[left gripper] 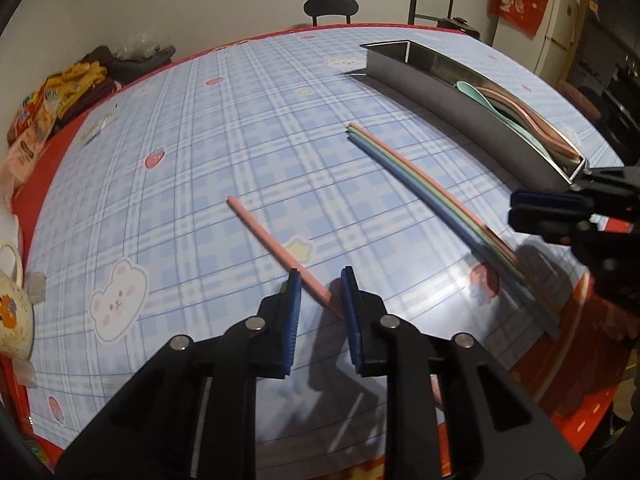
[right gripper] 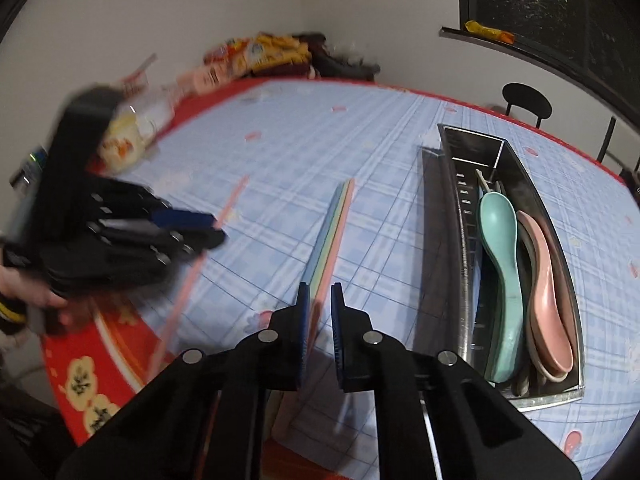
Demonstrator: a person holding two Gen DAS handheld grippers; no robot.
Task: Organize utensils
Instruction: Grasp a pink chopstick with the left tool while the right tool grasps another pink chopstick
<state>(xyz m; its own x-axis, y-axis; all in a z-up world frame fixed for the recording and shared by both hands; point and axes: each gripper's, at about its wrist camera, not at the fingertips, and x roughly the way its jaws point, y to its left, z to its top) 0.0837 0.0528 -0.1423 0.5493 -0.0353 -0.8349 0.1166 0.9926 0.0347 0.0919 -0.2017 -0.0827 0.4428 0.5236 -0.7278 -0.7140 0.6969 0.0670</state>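
A single pink chopstick (left gripper: 276,250) lies on the blue checked tablecloth; its near end runs between the fingers of my open left gripper (left gripper: 320,280), not clamped. It also shows blurred in the right wrist view (right gripper: 192,276). A bundle of pink, green and blue chopsticks (left gripper: 432,196) lies beside it. My right gripper (right gripper: 320,300) is open around the bundle's near end (right gripper: 332,232). A steel utensil tray (right gripper: 448,216) holds a teal spoon (right gripper: 500,256) and pink spoons (right gripper: 548,280).
A speckled mug (left gripper: 12,316) stands at the table's left edge. Snack bags and clothes (left gripper: 60,96) pile at the far left corner. A black chair (left gripper: 330,8) stands behind the table. The red table border (right gripper: 100,360) is at the near edge.
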